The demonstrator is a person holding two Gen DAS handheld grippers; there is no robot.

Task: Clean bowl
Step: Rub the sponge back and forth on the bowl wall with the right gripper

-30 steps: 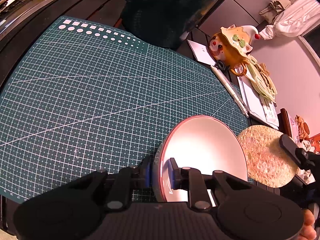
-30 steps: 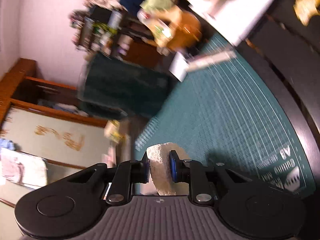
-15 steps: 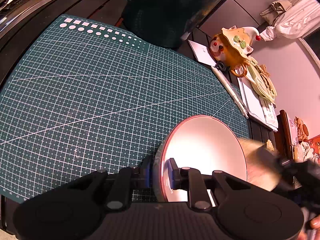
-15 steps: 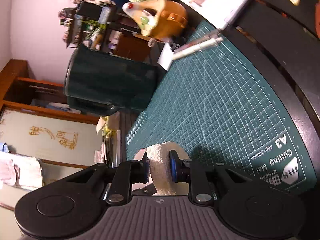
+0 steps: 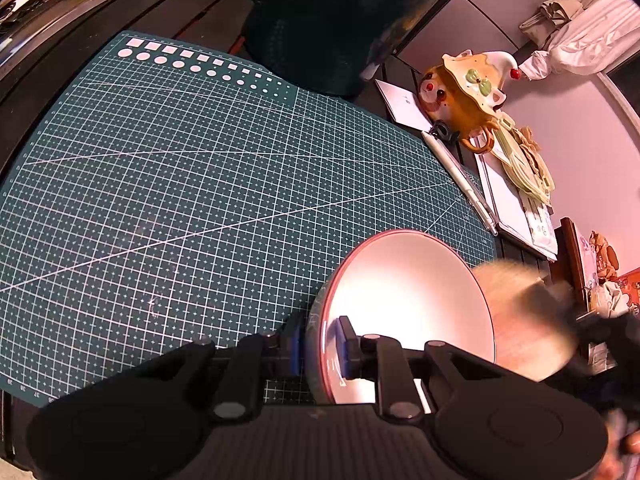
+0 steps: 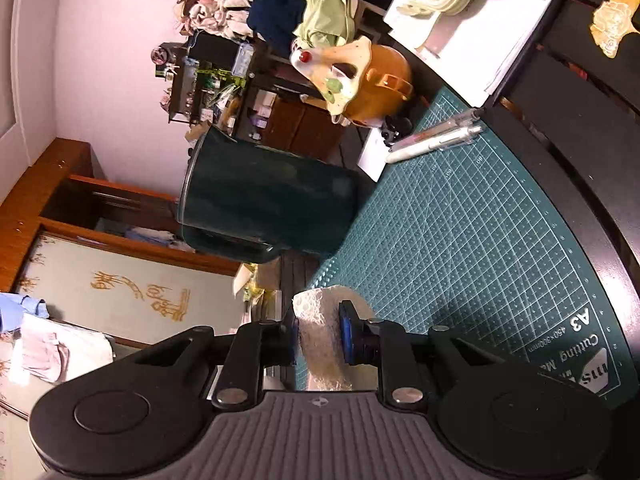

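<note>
A white bowl with a red rim is held tilted on its side above the green cutting mat. My left gripper is shut on its near rim, one finger inside and one outside. A round yellowish sponge, blurred by motion, overlaps the bowl's right rim, with the right gripper dark behind it. In the right wrist view my right gripper is shut on that sponge, which stands edge-on between the pads. The bowl does not show in the right wrist view.
A dark green jug stands at the mat's far edge. A pen, white papers and an orange ceramic figure pot lie right of the mat. The black table edge curves around the mat.
The sponge has swung from beside the bowl down against its right rim, now blurred. The right gripper's view has rotated toward the mat. The bowl stays held in place.
</note>
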